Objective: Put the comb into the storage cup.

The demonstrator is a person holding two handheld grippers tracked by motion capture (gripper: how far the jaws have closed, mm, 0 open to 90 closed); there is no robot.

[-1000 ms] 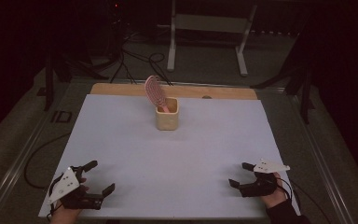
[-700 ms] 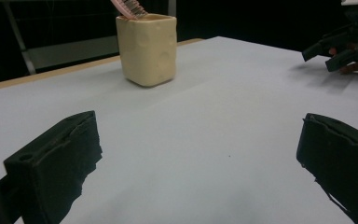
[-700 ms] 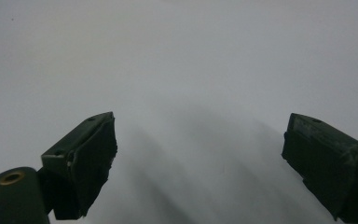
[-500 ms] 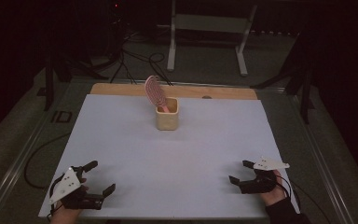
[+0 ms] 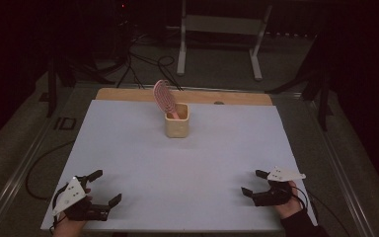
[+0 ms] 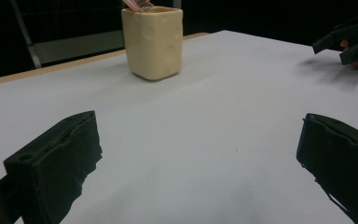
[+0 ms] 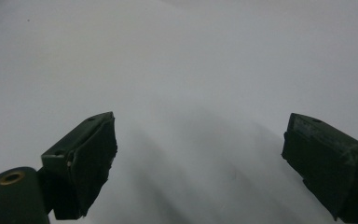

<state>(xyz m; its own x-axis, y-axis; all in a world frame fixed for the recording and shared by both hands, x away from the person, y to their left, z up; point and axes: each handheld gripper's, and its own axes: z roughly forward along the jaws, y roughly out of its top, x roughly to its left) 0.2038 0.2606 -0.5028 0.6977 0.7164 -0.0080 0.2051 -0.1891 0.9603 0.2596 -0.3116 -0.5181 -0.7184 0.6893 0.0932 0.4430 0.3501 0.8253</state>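
Note:
A cream square cup [image 5: 177, 126] stands upright at the back middle of the white table top [image 5: 192, 158]. A pink hairbrush [image 5: 162, 95] leans out of it to the left. My left gripper [image 5: 107, 185] rests open near the front left corner with nothing between its jaws. In the left gripper view the cup [image 6: 154, 42] stands far ahead of the left gripper [image 6: 196, 154], with the brush handle [image 6: 137, 3] at its rim. My right gripper [image 5: 251, 182] is open and empty near the front right corner. The right gripper [image 7: 198, 154] looks down at bare table.
A wooden strip [image 5: 128, 94] runs along the table's back edge. Behind the table are a metal stand [image 5: 217, 29] and floor cables [image 5: 143, 59]. The right gripper [image 6: 349, 42] shows far off in the left gripper view.

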